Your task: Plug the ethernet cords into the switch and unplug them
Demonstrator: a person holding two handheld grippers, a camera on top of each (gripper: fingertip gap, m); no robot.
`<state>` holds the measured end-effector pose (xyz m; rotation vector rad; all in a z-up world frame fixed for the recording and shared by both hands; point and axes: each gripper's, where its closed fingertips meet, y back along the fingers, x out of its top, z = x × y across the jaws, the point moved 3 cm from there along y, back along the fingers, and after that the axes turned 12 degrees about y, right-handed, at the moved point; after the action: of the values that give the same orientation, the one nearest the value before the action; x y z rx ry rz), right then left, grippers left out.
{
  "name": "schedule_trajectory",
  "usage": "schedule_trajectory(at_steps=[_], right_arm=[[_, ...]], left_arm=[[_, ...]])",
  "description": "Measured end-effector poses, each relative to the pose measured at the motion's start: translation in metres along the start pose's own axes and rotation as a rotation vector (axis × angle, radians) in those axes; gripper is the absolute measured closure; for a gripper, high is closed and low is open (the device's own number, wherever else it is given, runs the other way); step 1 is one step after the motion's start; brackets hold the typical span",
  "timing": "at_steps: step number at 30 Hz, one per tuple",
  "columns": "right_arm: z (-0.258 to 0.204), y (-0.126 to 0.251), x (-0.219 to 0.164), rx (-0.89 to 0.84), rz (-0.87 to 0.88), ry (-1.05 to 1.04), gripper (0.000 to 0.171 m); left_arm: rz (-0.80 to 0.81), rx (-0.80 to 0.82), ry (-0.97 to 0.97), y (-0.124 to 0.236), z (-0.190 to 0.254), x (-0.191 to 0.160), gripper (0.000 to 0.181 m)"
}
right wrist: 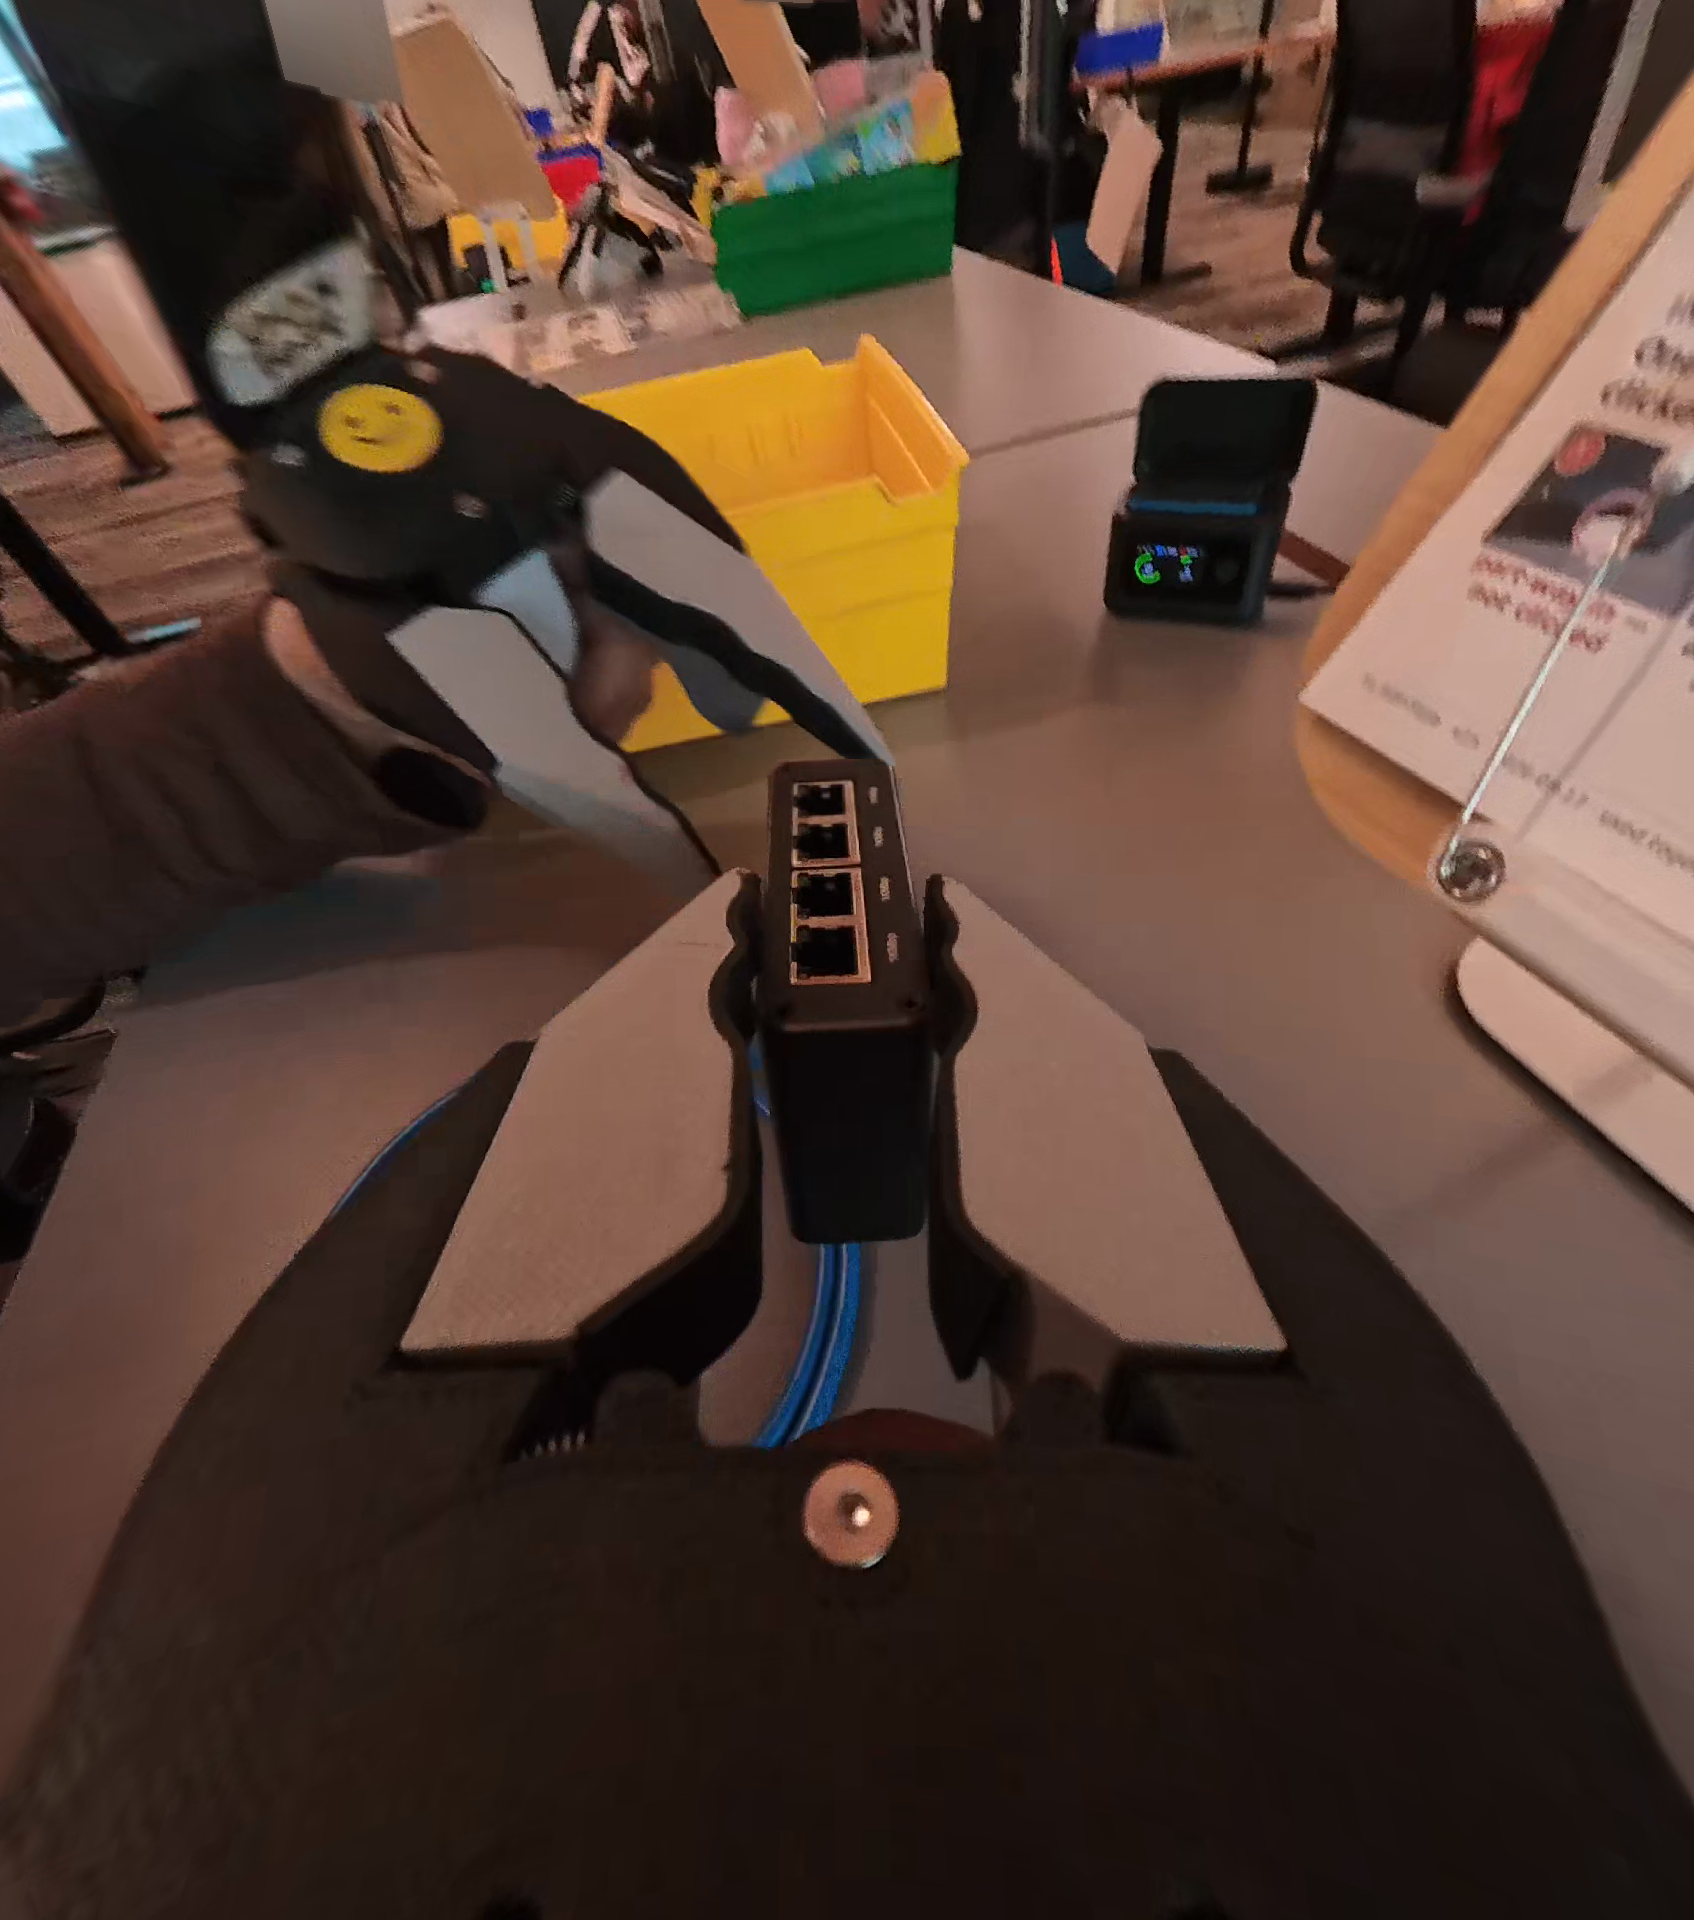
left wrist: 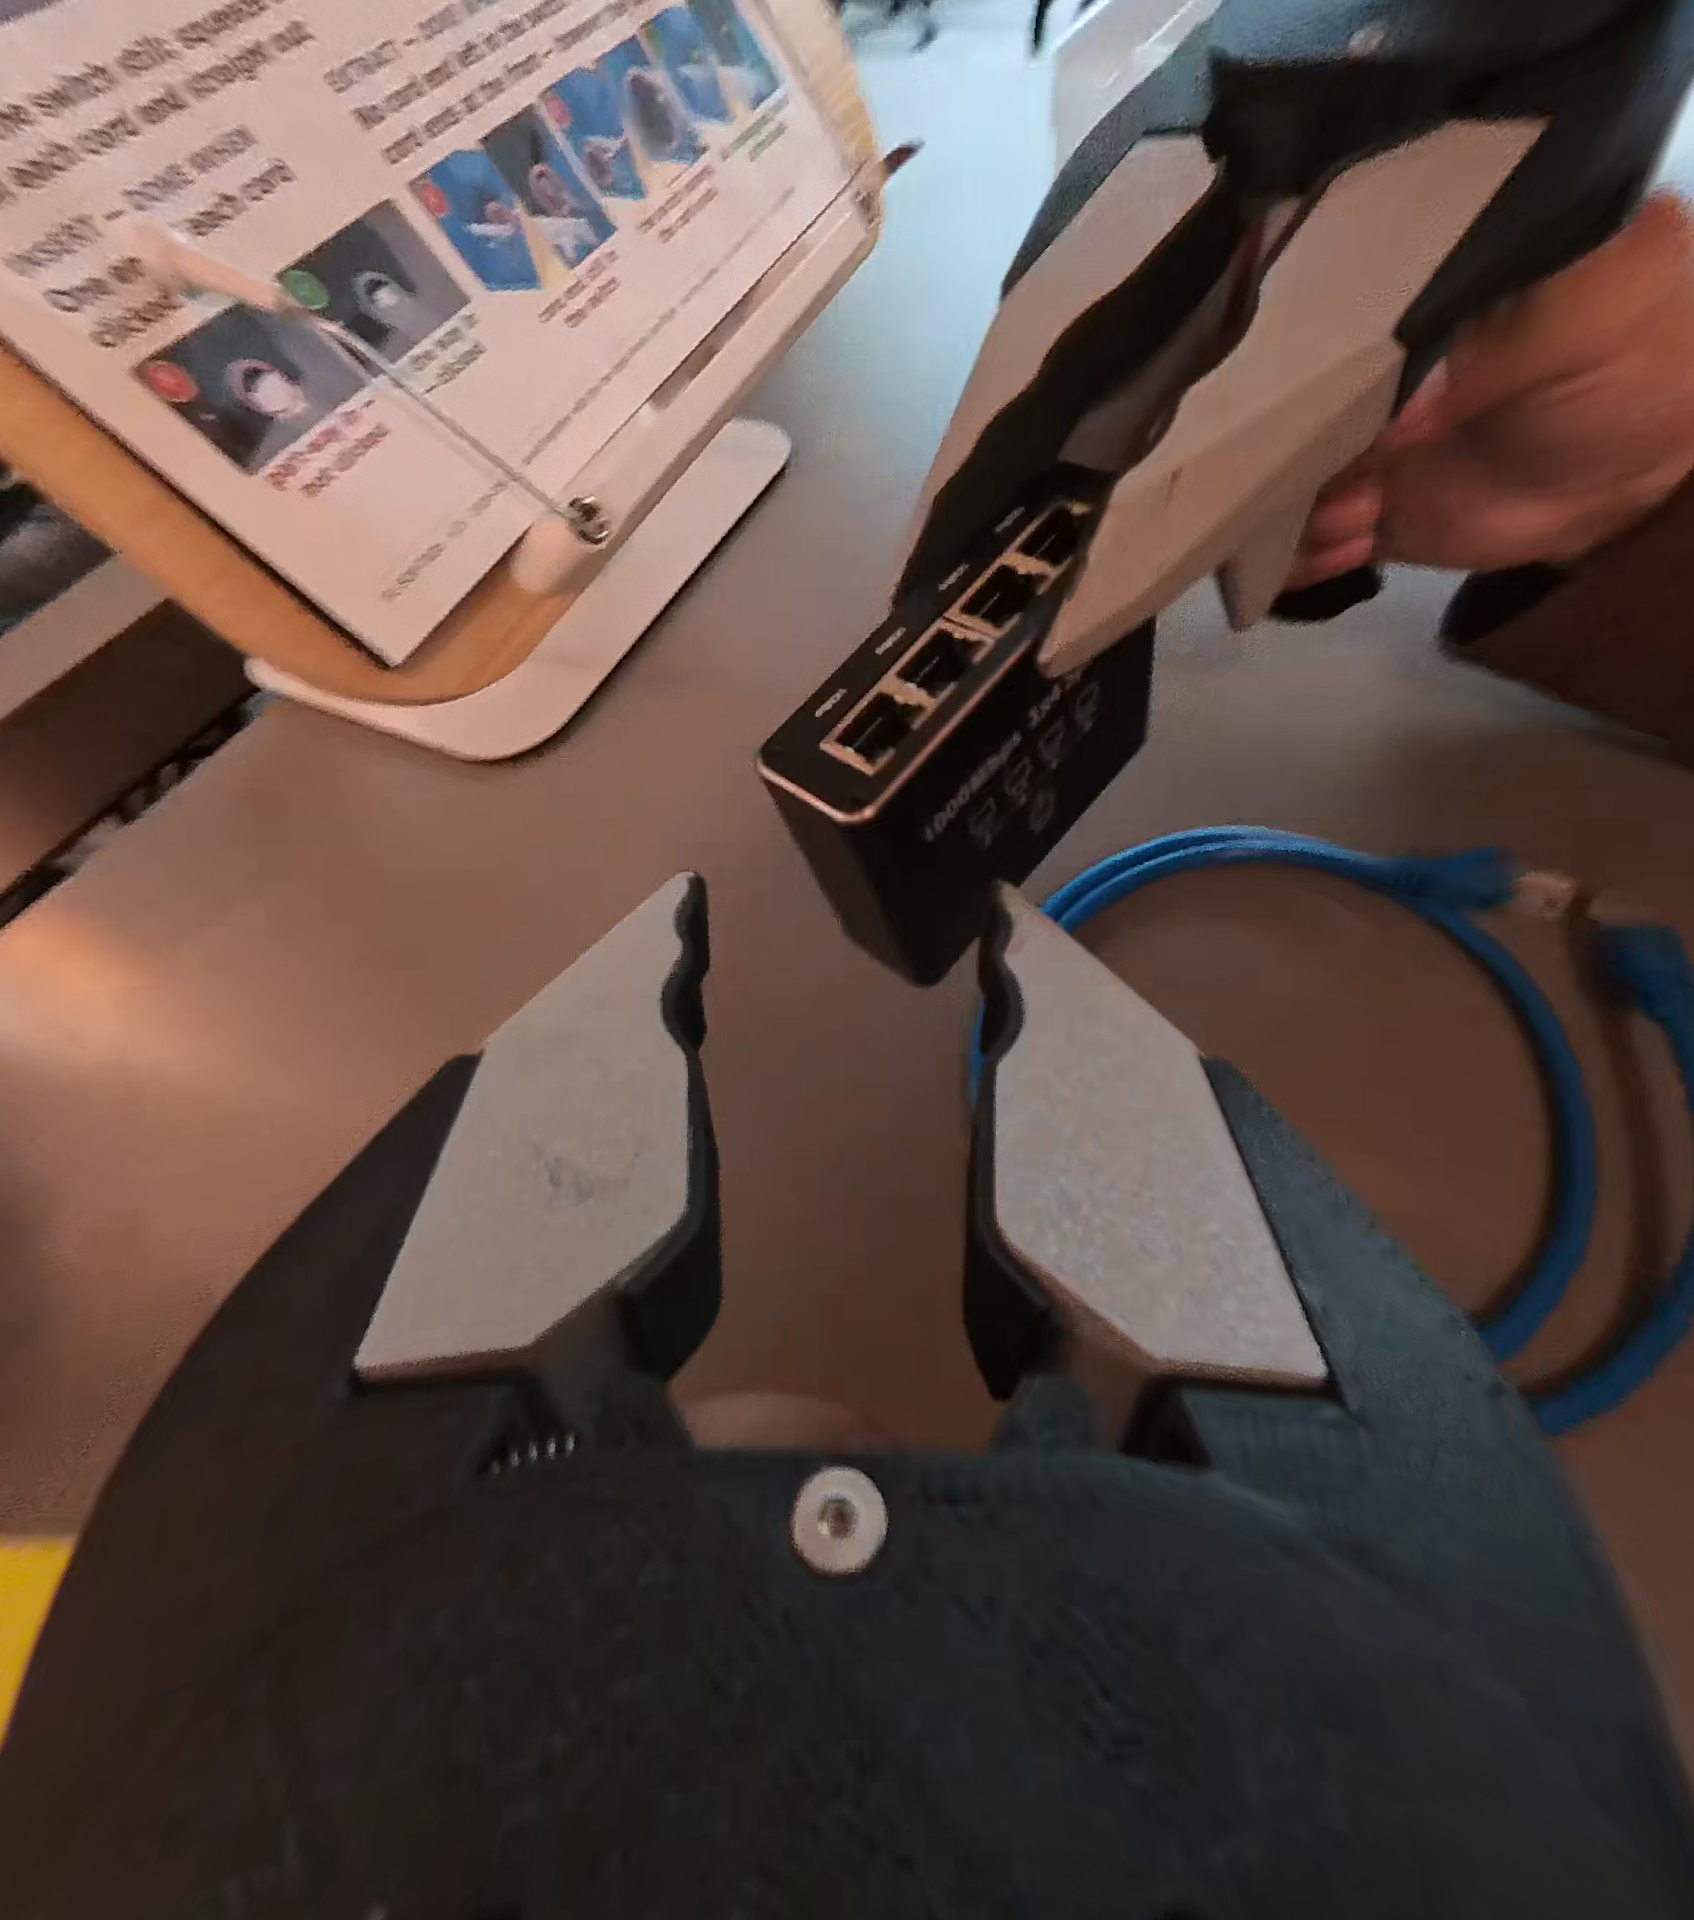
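Both views are dim and warm-toned, and the wide lens bends straight edges outward toward the frame borders. Around the switch, the sharpest thing, the counter carries a soft sheen. The instruction board beyond the switch is smeared by motion blur, as is the left tool beside it.

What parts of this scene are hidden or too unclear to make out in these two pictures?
- Switch: in the left wrist view the right claw covers its far ports; whether it touches the table is unclear.
- Blue cords: the right wrist view shows only a strip under the switch and claw; the left claw, open, hides part of the loop.
- Yellow bin: contents unseen, walls and the left claw block it.
- Small screen device: display too small.
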<state>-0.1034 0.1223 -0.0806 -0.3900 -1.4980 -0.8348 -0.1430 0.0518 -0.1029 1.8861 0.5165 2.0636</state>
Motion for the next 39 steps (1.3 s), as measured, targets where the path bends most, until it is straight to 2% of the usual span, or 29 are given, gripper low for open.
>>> schedule_trajectory(at_steps=[1,4,6,7,13,15,20,24,29,33,35,37,39], right_arm=[[-0.003,0.001,0.003,0.017,0.023,0.027,0.144],[-0.019,0.002,0.013,0.109,0.107,0.099,0.144],[-0.029,0.001,0.014,0.163,0.118,0.135,0.144],[-0.032,0.000,0.012,0.179,0.104,0.145,0.144],[-0.023,-0.009,-0.002,0.139,0.026,0.058,0.133],[-0.020,-0.010,-0.004,0.111,0.015,0.051,0.128],[-0.013,-0.001,0.003,0.067,0.092,0.035,0.131],[-0.005,0.010,0.008,0.046,0.149,-0.036,0.129],[0.001,0.007,-0.010,0.012,0.072,-0.090,0.127],[0.006,0.000,-0.026,-0.046,-0.017,-0.081,0.126],[0.001,-0.002,-0.027,0.000,-0.031,-0.090,0.128],[-0.009,-0.002,-0.027,0.079,-0.046,-0.088,0.140],[-0.018,-0.003,-0.027,0.110,-0.068,-0.060,0.141]], left_arm=[[0.027,-0.065,0.028,-0.004,0.003,0.000,0.131],[0.032,-0.258,0.099,-0.011,0.018,-0.004,0.125],[0.029,-0.368,0.077,-0.007,0.032,-0.010,0.144],[0.020,-0.354,0.036,-0.007,0.034,-0.014,0.147],[0.035,0.049,-0.271,-0.011,0.018,-0.018,0.148],[0.050,0.138,-0.350,-0.013,0.017,-0.018,0.148],[0.130,0.214,-0.431,-0.005,0.010,-0.010,0.149],[0.129,0.358,-0.470,-0.001,-0.009,-0.008,0.149],[0.103,0.406,-0.461,-0.003,-0.022,-0.012,0.149],[0.118,0.441,-0.526,0.002,-0.021,-0.008,0.148],[0.123,0.430,-0.522,0.003,-0.020,-0.007,0.148],[0.113,0.454,-0.494,0.004,-0.026,-0.008,0.148],[0.081,0.476,-0.441,0.004,-0.037,-0.012,0.148]])
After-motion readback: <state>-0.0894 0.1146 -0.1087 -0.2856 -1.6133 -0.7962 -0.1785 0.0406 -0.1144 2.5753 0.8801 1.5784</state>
